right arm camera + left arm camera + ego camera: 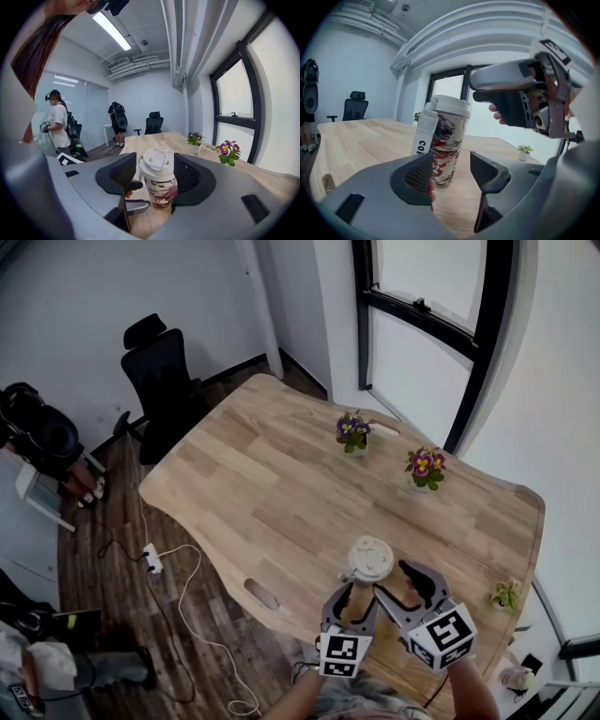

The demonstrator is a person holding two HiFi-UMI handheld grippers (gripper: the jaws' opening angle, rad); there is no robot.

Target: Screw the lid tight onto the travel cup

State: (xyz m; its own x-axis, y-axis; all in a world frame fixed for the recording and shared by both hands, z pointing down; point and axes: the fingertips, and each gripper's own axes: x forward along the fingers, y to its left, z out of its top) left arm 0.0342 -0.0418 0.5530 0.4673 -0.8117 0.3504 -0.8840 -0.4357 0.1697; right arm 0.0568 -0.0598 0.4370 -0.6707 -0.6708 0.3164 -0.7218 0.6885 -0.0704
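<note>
Near the front edge of the wooden table [281, 484] stands the travel cup [446, 150], lid [370, 557] already on it. From overhead you basically only get that white top. The left gripper view adds the red-brown pattern and a white strap [424, 133] down the side. The cup sits just past the left gripper [452, 168], jaws well apart, nothing pinched. The right gripper [155, 171] view shows the flip cap [156, 161], with the cup between its spread jaws. Can't tell if the right-hand pad brushes it.
</note>
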